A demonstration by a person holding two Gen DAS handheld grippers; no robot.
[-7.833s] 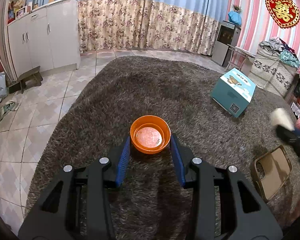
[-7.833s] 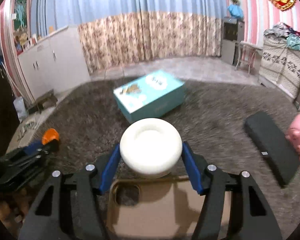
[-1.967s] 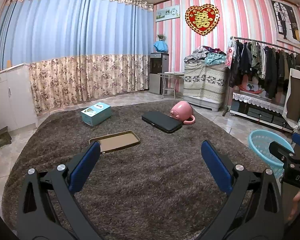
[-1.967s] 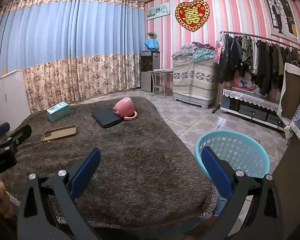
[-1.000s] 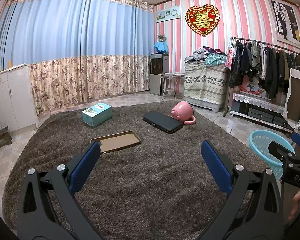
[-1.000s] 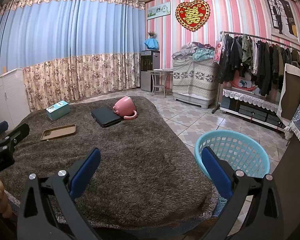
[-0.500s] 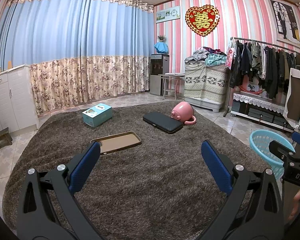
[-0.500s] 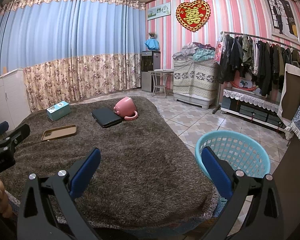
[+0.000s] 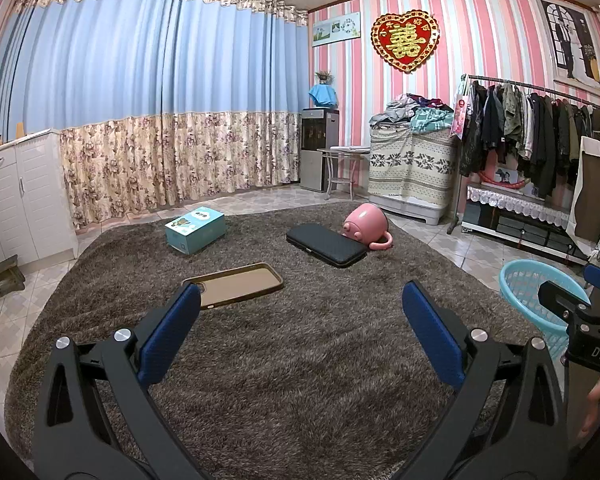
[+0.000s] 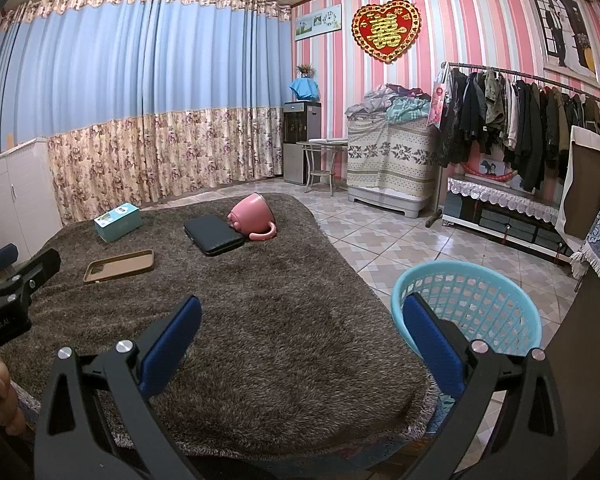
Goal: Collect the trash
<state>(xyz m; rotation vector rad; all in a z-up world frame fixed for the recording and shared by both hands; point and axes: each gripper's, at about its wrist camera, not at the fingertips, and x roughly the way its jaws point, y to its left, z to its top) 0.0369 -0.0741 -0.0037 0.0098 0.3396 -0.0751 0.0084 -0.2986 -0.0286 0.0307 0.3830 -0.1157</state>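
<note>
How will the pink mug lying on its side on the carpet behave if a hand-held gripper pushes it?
The pink mug probably rolls only a little: its handle rests on the carpet, and the deep pile should slow it. It looks rigid and smooth, so it may slip between flat pads. It touches the black case, which would block it.

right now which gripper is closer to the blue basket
Right. The right gripper hangs beside the blue basket, one finger overlapping its rim in view. The left gripper is over the rug, farther left of it.

Both views are evenly and brightly lit from overhead, with only soft shadows on the rug [image 9: 300, 360]. Focus is sharp throughout. Fisheye distortion bends the curtains [image 9: 160, 80] and walls, and dark vignetting fills the corners.
</note>
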